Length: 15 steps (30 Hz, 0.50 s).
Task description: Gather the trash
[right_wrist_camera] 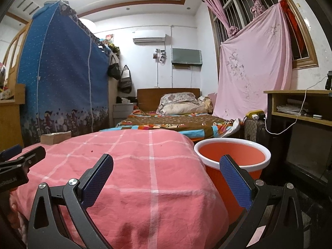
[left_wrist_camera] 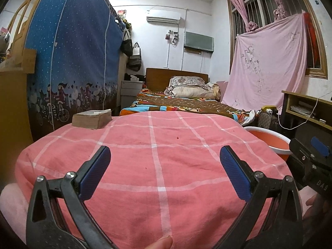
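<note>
A table covered with a pink checked cloth point(left_wrist_camera: 157, 166) fills the near view; it also shows in the right wrist view point(right_wrist_camera: 145, 166). An orange bucket with a white rim point(right_wrist_camera: 232, 155) stands on the floor at the table's right edge, also seen in the left wrist view point(left_wrist_camera: 271, 141). My left gripper point(left_wrist_camera: 165, 170) is open and empty over the cloth. My right gripper point(right_wrist_camera: 166, 178) is open and empty, near the table's right edge, its right finger in front of the bucket. Tiny dark specks point(left_wrist_camera: 177, 138) lie on the cloth. No larger trash is visible.
A brown tissue box point(left_wrist_camera: 92, 118) sits at the table's far left corner. Beyond are a bed point(left_wrist_camera: 182, 101), a blue fabric wardrobe point(left_wrist_camera: 72, 62) on the left and a wooden desk point(right_wrist_camera: 300, 108) with a white cable on the right.
</note>
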Available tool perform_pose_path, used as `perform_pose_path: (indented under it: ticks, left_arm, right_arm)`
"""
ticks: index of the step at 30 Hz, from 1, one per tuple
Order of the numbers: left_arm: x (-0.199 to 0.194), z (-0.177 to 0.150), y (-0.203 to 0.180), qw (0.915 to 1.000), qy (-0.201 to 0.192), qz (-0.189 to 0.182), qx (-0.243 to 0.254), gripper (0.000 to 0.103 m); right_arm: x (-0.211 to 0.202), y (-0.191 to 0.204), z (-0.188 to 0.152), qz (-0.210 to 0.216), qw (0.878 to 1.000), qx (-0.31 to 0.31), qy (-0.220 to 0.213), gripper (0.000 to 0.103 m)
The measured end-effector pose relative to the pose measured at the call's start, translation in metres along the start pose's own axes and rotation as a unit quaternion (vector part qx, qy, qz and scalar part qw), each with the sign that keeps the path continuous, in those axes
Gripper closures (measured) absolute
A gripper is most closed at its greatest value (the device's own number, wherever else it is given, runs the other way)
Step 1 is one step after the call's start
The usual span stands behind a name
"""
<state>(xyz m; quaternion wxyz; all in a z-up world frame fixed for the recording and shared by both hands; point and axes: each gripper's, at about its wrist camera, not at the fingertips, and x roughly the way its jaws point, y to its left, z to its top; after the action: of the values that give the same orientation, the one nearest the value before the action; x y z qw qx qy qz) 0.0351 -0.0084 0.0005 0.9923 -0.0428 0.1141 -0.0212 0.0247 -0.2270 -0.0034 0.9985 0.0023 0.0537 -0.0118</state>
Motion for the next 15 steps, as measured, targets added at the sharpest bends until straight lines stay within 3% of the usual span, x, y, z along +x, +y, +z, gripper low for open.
perform_pose_path:
  ticks: [15]
  left_arm:
    - [-0.0004,0.0006,0.0007,1.0000,-0.001,0.000,0.000,0.014]
  right_arm:
    - [0.0010,0.0012,-0.0001,0.001,1.000,-0.002,0.002,0.000]
